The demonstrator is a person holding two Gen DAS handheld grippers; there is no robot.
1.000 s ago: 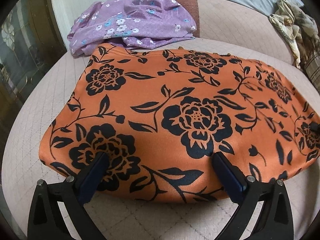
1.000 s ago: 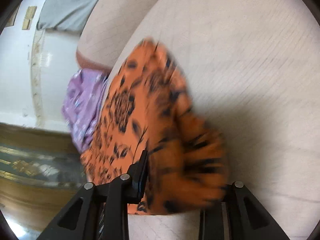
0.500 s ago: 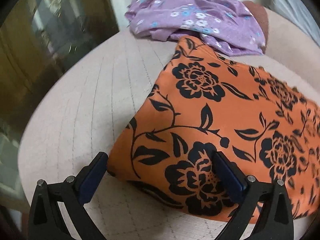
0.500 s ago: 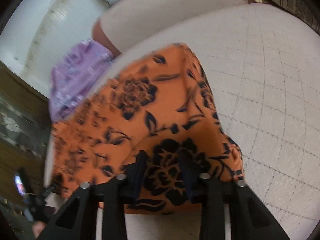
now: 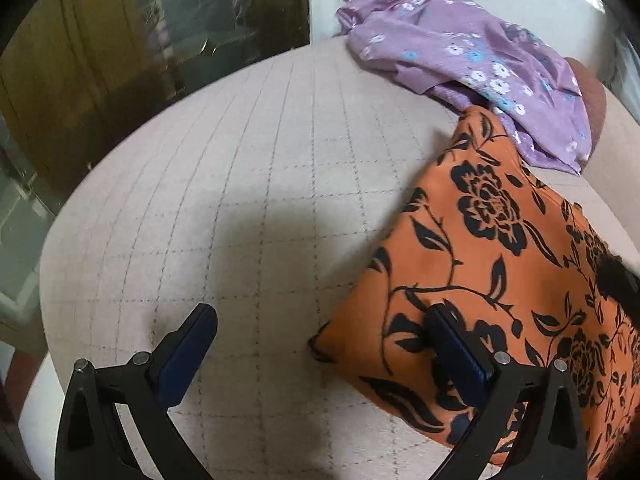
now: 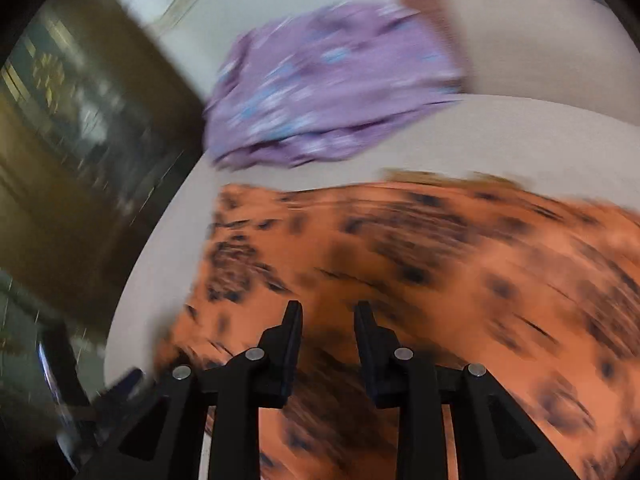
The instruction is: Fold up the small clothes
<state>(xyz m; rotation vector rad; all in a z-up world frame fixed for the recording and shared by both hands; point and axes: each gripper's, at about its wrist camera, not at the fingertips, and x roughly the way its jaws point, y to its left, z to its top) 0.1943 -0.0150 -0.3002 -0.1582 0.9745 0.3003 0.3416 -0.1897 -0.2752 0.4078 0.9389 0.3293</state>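
An orange garment with black flowers [image 5: 500,248] lies folded flat on a beige quilted cushion [image 5: 240,180]. My left gripper [image 5: 320,314] is open wide at the garment's near left corner. One finger is over bare cushion and the other is above the cloth. The right wrist view is badly blurred. There my right gripper [image 6: 328,308] hovers over the orange garment [image 6: 440,260], its jaws narrow and opening, with no cloth pinched between them. A crumpled purple floral garment [image 5: 460,60] [image 6: 328,92] lies just behind the orange one.
The cushion's rounded edge drops off at the left towards a dark wooden cabinet with glass doors [image 5: 100,60]. A brown bolster [image 5: 588,84] and a beige backrest [image 6: 520,40] stand behind the purple garment. Bare cushion stretches left of the orange garment.
My left gripper slid left from the garment's middle to its left corner. My right gripper let go of the orange fold it held and swept quickly across the garment while rolling.
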